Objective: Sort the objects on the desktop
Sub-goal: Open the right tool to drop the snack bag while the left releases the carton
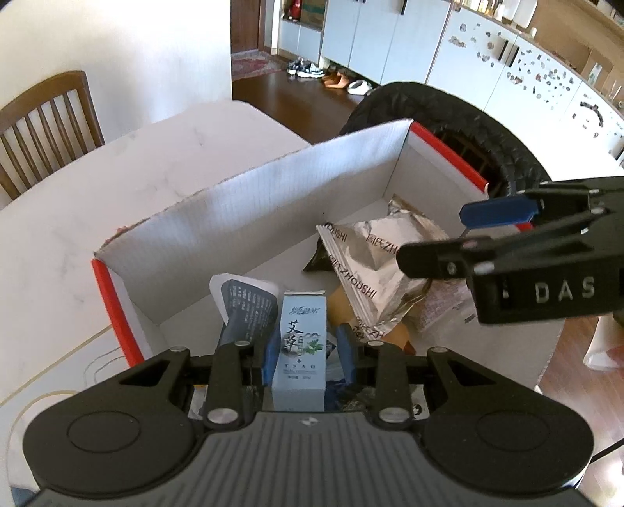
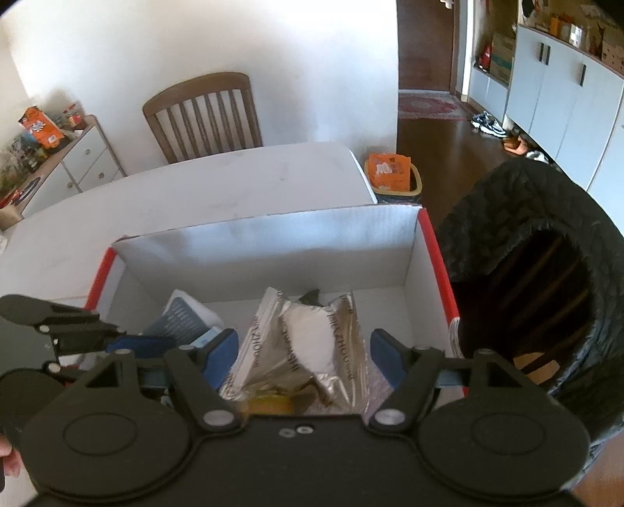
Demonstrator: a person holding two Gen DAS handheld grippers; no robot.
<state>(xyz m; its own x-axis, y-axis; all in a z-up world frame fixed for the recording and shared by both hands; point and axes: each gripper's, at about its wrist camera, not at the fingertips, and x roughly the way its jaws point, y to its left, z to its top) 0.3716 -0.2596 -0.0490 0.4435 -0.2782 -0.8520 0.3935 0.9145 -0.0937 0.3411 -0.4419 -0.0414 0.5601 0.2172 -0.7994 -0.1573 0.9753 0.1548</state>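
Two grippers hang over the red-edged cardboard box (image 1: 273, 187). At its left end, the left gripper (image 1: 308, 351) clamps an upright pale-blue carton (image 1: 299, 347). Toward its right, the right gripper (image 2: 304, 351) gapes wide and empty above silver foil packets (image 2: 308, 343) lying inside.

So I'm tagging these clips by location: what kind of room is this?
Most likely a home dining area that opens onto an entryway. A wooden dining chair stands at a pale table, shoes lie on the dark wood floor by white cupboards, and a sideboard holds snacks.
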